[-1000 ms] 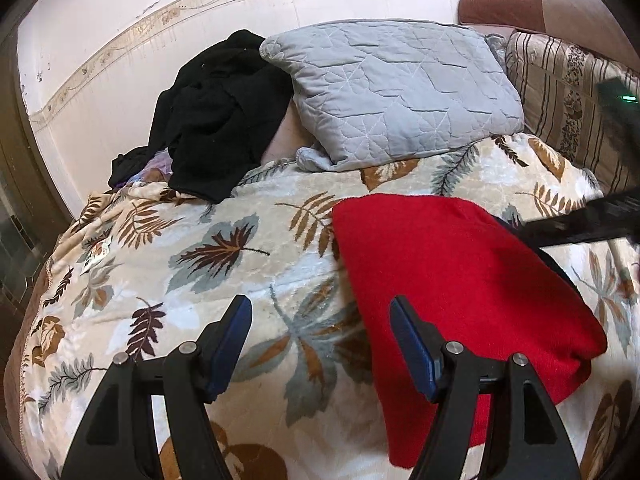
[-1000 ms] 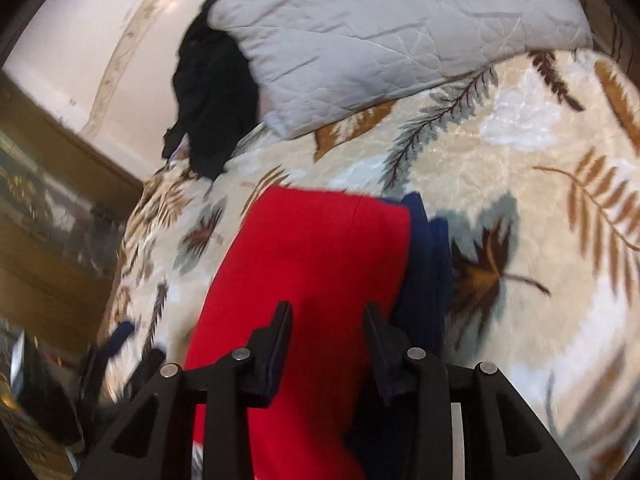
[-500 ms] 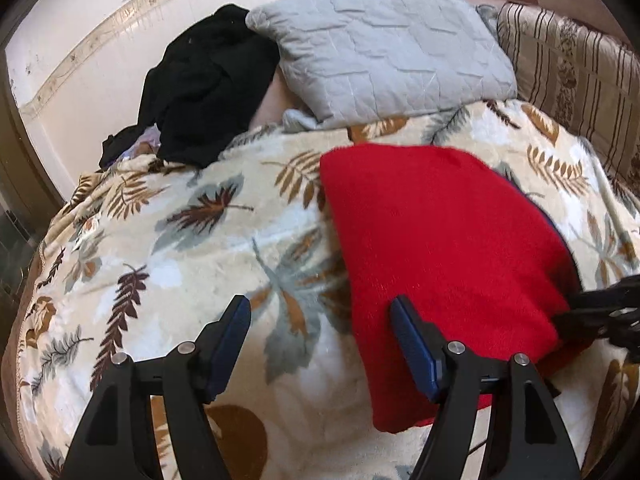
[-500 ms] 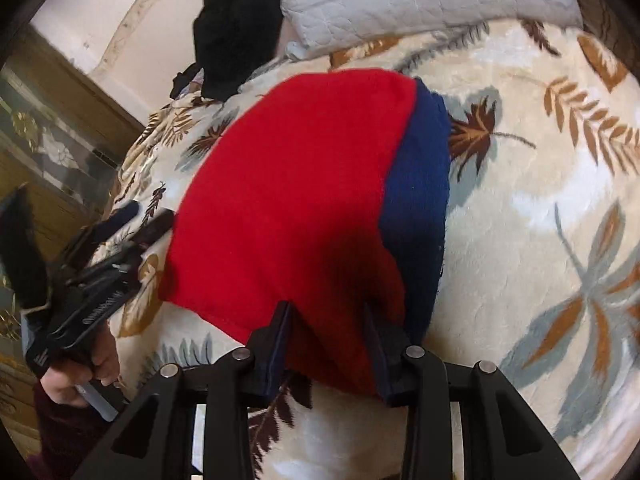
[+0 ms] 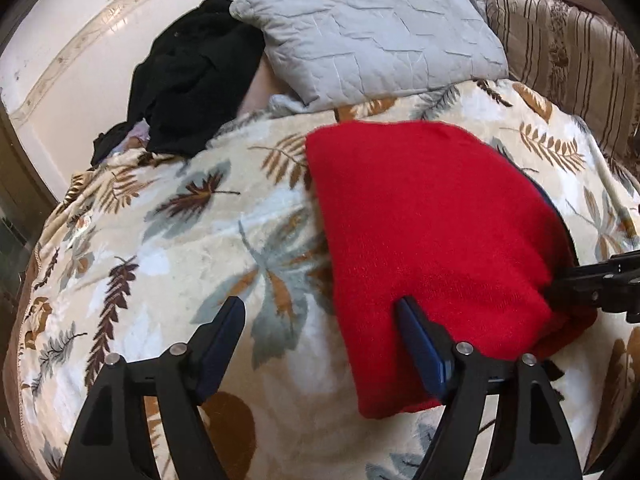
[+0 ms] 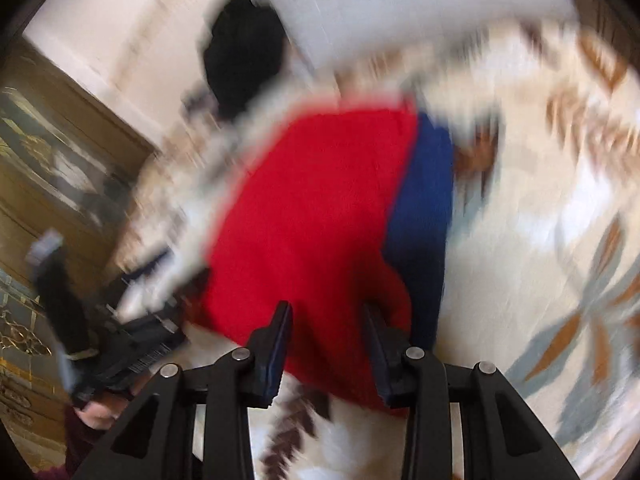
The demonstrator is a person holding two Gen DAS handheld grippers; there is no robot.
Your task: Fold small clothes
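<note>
One red garment (image 5: 432,240) lies folded on the bed, on a leaf-print blanket (image 5: 180,240); a strip of blue cloth (image 6: 424,208) shows along its right-hand side. Its near edge sits close to the front of the bed, its far edge stops short of the pillow. To its left the blanket is a broad bare stretch running out to the bed's rounded edge, and a narrower band lies on its right.

There are two grippers. The left gripper (image 5: 320,344) hangs over the garment's near left corner with its jaws spread and opening wider; one finger is over the red cloth, the other over bare blanket, and the pads are not pressing on the cloth. The right gripper (image 6: 326,344) is at the near right corner, jaws partly closed, red cloth between them; the view is blurred, so I cannot tell whether they pinch it.

At the head sit one grey quilted pillow (image 5: 372,36) and one heap of black clothing (image 5: 192,76) beside it, both against the wall.
</note>
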